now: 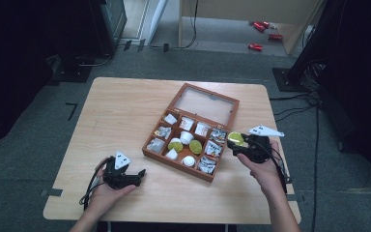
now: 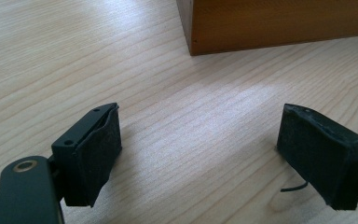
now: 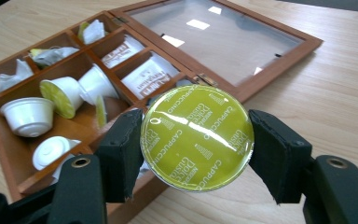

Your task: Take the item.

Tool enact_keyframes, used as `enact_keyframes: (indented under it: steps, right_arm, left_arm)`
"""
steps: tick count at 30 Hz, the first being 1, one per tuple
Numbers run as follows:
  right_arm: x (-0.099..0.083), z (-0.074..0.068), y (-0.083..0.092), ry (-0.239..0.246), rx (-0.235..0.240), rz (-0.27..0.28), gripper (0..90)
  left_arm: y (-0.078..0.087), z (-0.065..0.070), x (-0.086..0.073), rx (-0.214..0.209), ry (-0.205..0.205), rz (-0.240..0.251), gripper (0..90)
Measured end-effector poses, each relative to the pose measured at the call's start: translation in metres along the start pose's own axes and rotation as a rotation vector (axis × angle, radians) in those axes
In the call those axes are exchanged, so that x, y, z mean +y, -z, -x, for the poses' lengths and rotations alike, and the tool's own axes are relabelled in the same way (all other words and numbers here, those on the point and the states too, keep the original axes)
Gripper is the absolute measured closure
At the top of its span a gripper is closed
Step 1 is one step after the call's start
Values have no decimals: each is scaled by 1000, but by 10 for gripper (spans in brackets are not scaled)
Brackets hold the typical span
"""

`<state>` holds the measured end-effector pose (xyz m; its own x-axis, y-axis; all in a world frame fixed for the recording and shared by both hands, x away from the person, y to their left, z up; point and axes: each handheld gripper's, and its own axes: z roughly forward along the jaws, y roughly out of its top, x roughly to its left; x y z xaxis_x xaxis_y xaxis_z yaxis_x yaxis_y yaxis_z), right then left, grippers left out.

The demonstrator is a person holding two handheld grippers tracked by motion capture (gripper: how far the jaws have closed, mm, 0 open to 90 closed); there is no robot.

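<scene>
While the left gripper point(image 1: 137, 175) rests low on the worktop point(image 1: 125, 111) near its front edge, fingers point(image 2: 95, 149) apart with only bare wood between them, the right gripper point(image 1: 235, 140) sits further in, fingers point(image 3: 121, 156) clamped on a green-lidded coffee capsule point(image 3: 196, 138). Capsule is held just beside the right edge of the wooden box point(image 1: 157, 157), lid facing the camera in the right gripper view. Box stands open mid-worktop, compartments holding white capsules point(image 3: 28, 114) and sachets point(image 3: 151, 77), glass lid point(image 1: 205, 104) lying flat behind.
</scene>
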<state>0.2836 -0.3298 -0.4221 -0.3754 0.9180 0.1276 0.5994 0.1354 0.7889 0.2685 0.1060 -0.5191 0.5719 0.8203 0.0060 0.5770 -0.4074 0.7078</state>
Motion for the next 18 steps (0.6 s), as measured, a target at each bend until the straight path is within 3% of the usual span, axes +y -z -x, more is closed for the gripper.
enact_keyframes:
  steps: [18]
  right_arm:
    - [-22, 29, 4, -53, -62, -19, 385]
  left_arm:
    - [0, 0, 0, 0, 2, 2, 145]
